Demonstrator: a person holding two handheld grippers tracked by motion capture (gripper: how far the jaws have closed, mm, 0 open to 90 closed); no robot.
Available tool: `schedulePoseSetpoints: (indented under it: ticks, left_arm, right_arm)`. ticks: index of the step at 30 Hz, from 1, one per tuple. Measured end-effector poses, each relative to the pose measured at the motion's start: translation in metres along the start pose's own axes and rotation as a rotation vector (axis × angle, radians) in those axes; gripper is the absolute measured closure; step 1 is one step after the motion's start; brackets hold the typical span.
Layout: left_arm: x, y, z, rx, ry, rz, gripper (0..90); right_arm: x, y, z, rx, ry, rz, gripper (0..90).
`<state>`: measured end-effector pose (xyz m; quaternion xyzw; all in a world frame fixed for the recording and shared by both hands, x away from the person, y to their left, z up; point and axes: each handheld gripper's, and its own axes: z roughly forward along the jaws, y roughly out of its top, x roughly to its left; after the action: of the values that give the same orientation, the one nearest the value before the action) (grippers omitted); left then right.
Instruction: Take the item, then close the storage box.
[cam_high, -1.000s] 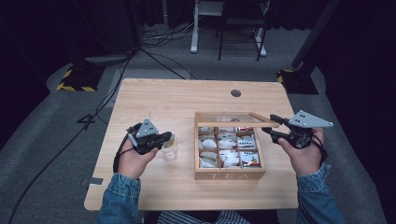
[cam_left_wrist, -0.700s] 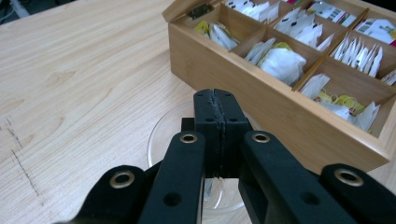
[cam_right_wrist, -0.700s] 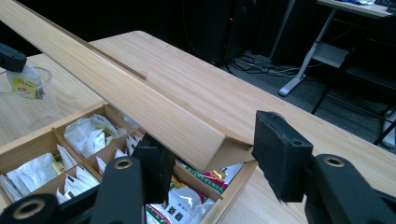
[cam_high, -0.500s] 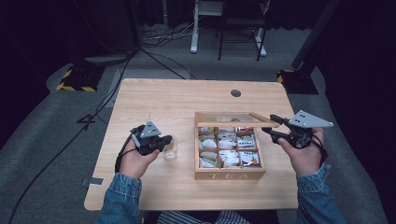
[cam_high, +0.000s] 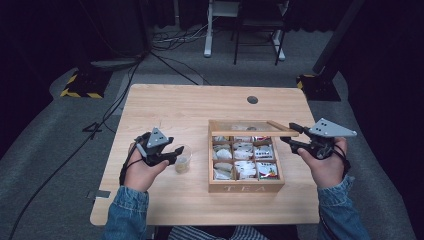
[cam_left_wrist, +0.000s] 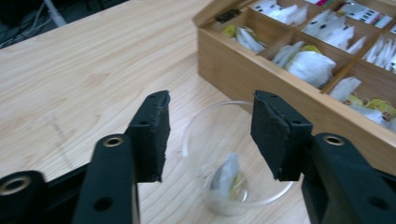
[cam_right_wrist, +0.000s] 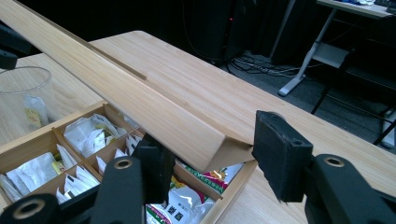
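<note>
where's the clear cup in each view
High view: the cup stands left of centre, just beyond the left gripper.
Left gripper view: bottom centre, between the open jaws, a tea bag inside.
Right gripper view: far left edge.
Shared landmark: the tea box, beside the cup in all three.

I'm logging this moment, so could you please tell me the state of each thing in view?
Tea box: open, compartments filled with tea bags.
Lid: raised, its corner between the right tool's open jaws.
Cup: upright, holding one tea bag.
Left tool: open, around the cup.
Right tool: open.
</note>
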<state>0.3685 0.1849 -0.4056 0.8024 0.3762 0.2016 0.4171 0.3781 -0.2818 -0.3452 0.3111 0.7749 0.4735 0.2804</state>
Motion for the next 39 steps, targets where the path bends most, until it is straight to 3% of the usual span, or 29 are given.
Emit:
schedulePoseSetpoints:
  ticks: [5,8,12,17,25,39]
  left_arm:
    - [0.014,-0.006,-0.012,0.019,0.059,0.004,41.2]
    - [0.020,-0.011,-0.015,0.030,0.066,-0.010,40.4]
    - [0.027,-0.019,-0.017,0.049,0.092,-0.006,38.4]
    - [0.037,-0.030,-0.012,0.076,0.130,-0.030,35.5]
    - [0.049,-0.047,-0.005,0.105,0.158,-0.090,33.1]
    - [0.058,-0.071,0.013,0.196,0.161,-0.121,31.6]
  right_arm:
    - [0.000,0.000,0.000,0.003,0.003,0.003,49.5]
    - [-0.001,0.000,0.000,0.004,0.006,0.004,49.5]
    - [-0.001,0.000,0.000,0.002,0.009,0.005,49.5]
    - [-0.001,-0.001,-0.001,0.005,0.012,0.009,49.6]
    - [-0.001,-0.001,-0.002,0.023,0.023,0.004,49.4]
    - [0.000,-0.002,-0.005,0.090,0.014,0.023,45.7]
